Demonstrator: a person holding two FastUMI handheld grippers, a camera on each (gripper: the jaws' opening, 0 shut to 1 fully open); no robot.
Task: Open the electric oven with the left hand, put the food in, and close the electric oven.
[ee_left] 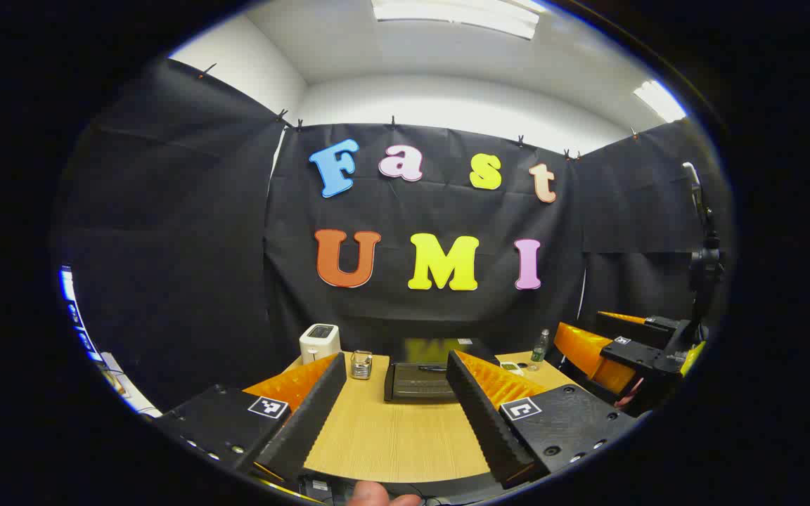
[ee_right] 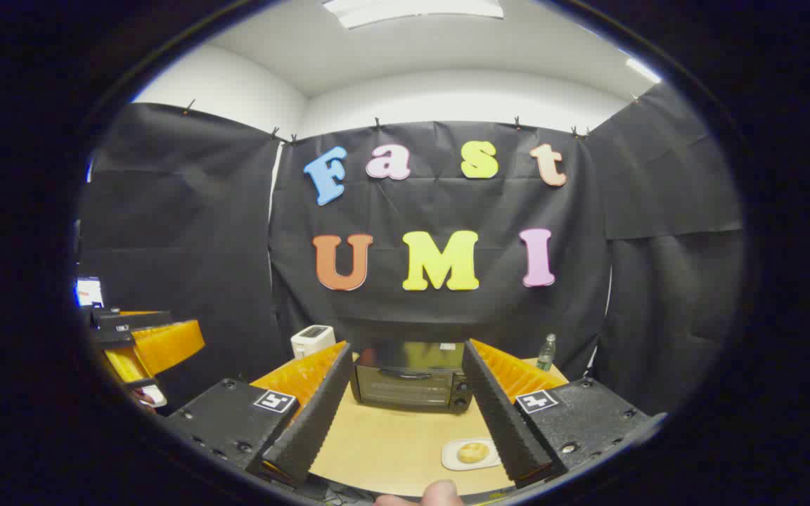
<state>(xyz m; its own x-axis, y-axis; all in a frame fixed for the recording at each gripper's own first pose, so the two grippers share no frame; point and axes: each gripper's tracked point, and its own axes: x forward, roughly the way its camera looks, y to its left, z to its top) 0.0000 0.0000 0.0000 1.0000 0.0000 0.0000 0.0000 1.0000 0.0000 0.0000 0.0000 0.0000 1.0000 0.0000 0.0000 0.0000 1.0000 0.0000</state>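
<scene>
Oven (ee_right: pixel 412 383) sits at the far middle of the desk (ee_right: pixel 391 450), its long axis running side to side and its glass door with a bar handle facing the camera, closed, in the right gripper view. In the left gripper view the oven (ee_left: pixel 419 379) lies at 12 o'clock between the fingers, dark and boxy, its front toward the viewer.

Going left to right in the left gripper view: a white toaster (ee_left: pixel 319 342) stands at 11 o'clock, a small metal-and-glass container (ee_left: pixel 361 365) just beside it, then the oven, then a clear bottle (ee_left: pixel 539 349) at 1 o'clock. The left tongs (ee_left: pixel 405 460) are spread wide, holding nothing, with ridged inner faces over the pale wood-grain desk. The other gripper hangs off at 3 o'clock.

In the right gripper view the right tongs (ee_right: pixel 408 467) also stand wide and bare. A round golden bun (ee_right: pixel 473 452) rests on a white plate (ee_right: pixel 453 460) at 5 o'clock, touching the right finger's inner edge in the picture, well in front of the oven.
</scene>
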